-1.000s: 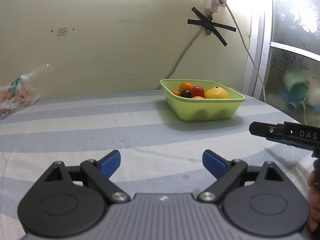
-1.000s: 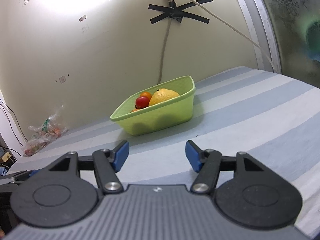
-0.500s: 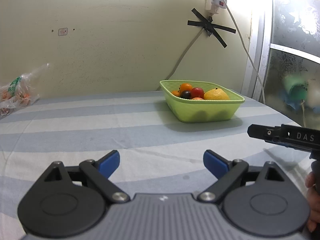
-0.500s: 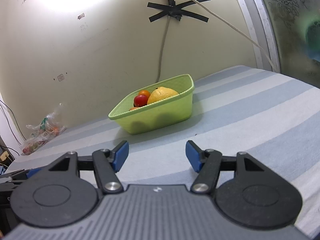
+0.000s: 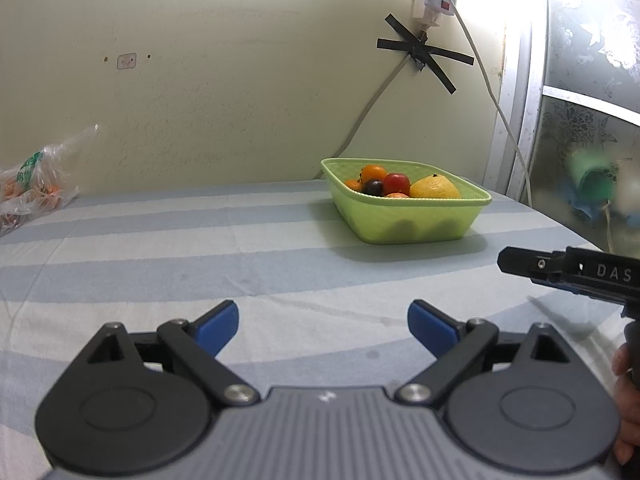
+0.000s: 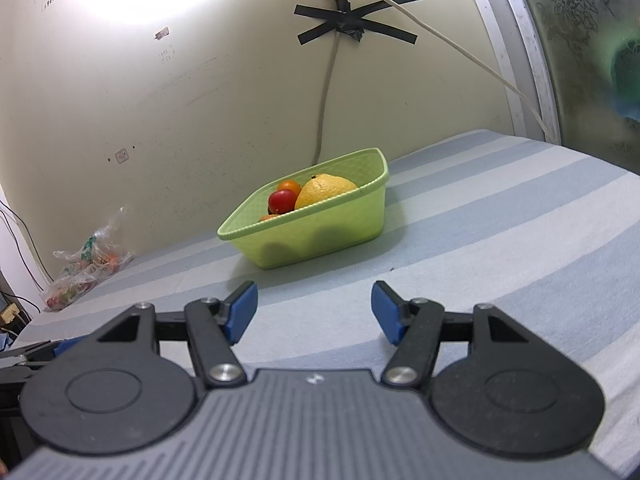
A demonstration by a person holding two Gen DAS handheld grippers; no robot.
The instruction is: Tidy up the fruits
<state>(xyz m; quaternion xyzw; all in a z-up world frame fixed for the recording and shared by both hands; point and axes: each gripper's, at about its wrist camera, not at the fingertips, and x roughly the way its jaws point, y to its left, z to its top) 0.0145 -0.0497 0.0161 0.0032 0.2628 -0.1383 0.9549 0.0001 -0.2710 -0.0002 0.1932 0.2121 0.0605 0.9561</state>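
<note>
Striped cloth (image 5: 200, 248) bears one basket (image 5: 408, 220), perhaps five fruits (image 5: 396, 184).

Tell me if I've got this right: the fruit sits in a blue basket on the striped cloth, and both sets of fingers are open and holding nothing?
Almost. The basket is light green, not blue, as both wrist views show; only the finger pads are blue. The rest holds: the fruit sits inside it on the striped cloth, and the left gripper and right gripper both have open, empty fingers.

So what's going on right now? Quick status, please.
Left gripper open, empty. Right gripper open, empty. Fruit sits in the green basket, untouched. Cloth between is bare.
</note>
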